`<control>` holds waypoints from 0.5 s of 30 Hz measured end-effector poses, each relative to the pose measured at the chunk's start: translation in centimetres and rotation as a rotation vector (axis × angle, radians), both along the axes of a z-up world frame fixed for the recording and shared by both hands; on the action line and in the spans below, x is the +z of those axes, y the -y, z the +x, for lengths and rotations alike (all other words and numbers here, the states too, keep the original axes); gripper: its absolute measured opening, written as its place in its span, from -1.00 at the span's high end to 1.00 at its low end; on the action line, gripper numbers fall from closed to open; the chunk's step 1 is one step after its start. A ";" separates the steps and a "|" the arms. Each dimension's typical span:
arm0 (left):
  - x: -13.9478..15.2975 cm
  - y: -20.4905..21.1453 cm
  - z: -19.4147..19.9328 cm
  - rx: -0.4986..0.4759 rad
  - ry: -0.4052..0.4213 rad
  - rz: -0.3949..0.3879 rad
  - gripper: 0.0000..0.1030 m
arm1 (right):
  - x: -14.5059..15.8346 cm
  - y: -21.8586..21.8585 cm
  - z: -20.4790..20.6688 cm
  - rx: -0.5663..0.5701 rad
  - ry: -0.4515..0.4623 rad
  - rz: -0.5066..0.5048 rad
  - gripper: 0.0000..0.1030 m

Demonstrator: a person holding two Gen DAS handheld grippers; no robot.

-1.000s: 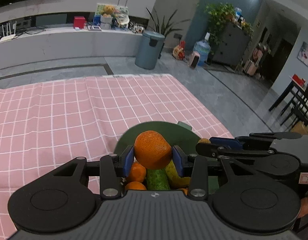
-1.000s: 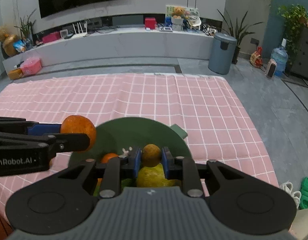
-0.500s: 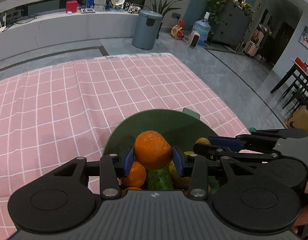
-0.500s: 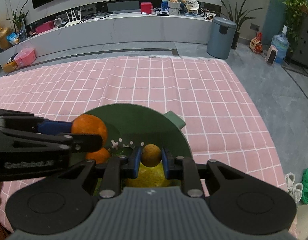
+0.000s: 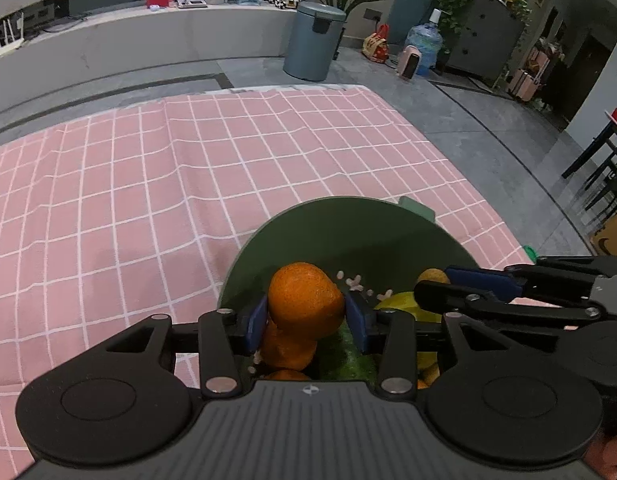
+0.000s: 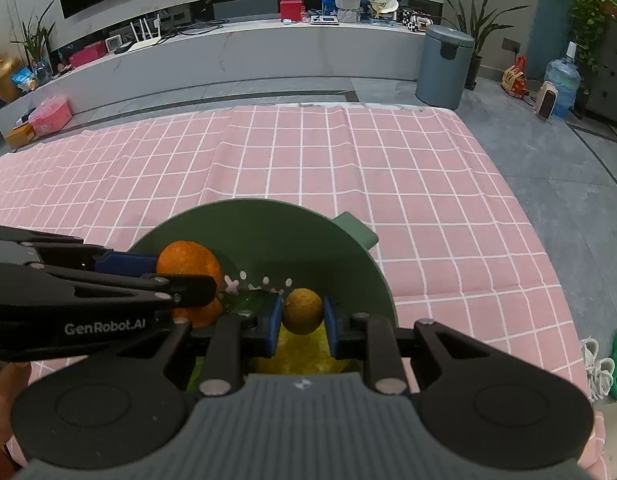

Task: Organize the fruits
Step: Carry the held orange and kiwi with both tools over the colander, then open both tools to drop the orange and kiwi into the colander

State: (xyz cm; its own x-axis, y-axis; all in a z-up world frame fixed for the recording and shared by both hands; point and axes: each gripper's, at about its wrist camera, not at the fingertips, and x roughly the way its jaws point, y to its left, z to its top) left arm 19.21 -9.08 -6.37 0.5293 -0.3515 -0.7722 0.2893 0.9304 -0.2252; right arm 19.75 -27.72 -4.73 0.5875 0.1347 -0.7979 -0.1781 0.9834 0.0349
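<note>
The large orange [image 5: 305, 300] sits clamped between the blue fingers [image 5: 255, 322] of the left gripper [image 5: 306, 318] over the green bowl [image 5: 348, 224], and the small brownish-yellow fruit [image 6: 302, 311] is clamped between the fingers [image 6: 273, 328] of the right gripper [image 6: 302, 326] over the same bowl, the two grippers side by side. Beneath them the bowl already holds at least two more oranges [image 5: 286, 346], a green fruit [image 5: 348, 360] and a yellow fruit [image 5: 404, 306], crowding the space under both fingers. The bowl rests on a pink checked cloth [image 6: 348, 160] spread on the floor, with one grey bin [image 6: 444, 66] and one water jug [image 6: 562, 84] well beyond it.
</note>
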 end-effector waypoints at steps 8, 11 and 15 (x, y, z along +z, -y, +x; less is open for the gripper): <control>1.4 -0.3 -0.6 0.004 0.028 -0.009 -0.11 | -0.1 0.1 0.0 0.001 0.002 0.007 0.64; 2.4 -0.4 -1.4 -0.005 0.073 0.022 -0.15 | 0.0 0.1 -0.1 0.008 0.008 0.015 0.64; 3.4 -0.9 -2.6 -0.018 0.130 0.094 -0.17 | -0.2 -0.1 -0.1 0.025 0.001 0.013 0.64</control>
